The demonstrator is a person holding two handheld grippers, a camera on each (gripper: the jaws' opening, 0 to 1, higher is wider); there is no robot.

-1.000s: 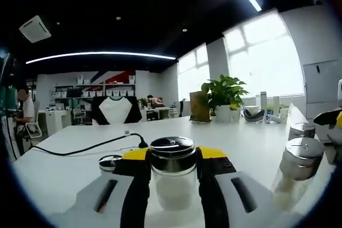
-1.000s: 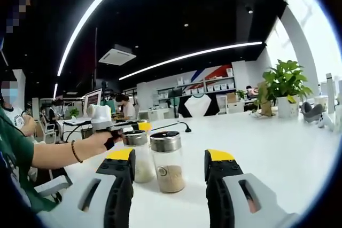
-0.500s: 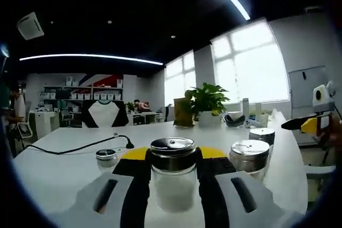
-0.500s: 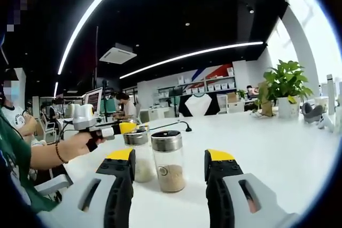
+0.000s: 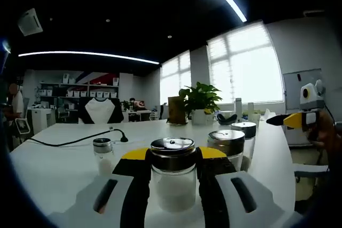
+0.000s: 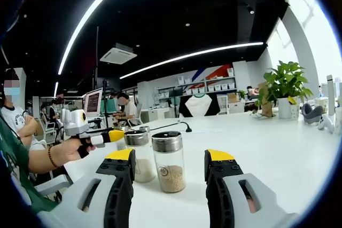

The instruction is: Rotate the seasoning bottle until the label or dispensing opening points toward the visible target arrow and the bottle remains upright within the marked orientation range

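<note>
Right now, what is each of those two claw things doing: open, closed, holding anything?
Left gripper: shut on the seasoning bottle of white powder.
Right gripper: open, holding nothing; a bottle of brown seasoning stands beyond its jaws.

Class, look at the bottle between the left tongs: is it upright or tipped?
Upright. The seasoning bottle stands with its metal cap level on top, held between the left tongs.
</note>
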